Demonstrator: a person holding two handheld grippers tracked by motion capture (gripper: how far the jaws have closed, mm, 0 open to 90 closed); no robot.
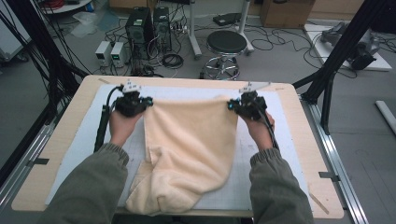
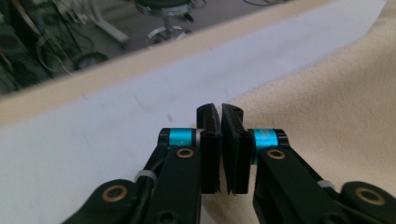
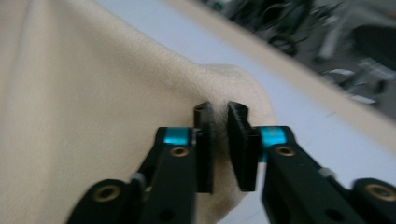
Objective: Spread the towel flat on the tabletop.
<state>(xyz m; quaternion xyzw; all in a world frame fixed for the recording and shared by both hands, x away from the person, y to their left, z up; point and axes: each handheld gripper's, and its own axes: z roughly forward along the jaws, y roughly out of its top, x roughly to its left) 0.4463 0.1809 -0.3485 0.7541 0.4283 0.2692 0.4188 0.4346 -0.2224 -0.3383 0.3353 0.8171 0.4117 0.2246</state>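
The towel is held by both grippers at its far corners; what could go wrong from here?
1. The left gripper pinches only the very corner of the towel, so the cloth could slip out.
2. The right gripper also bites a small fold near the edge.
3. The near end lies bunched at the table edge and may drag.

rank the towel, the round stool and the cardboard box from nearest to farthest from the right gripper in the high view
1. towel: its corner is at the right gripper, spreading left of it.
2. round stool: on the floor beyond the table's far edge.
3. cardboard box: farthest, at the top of the view.
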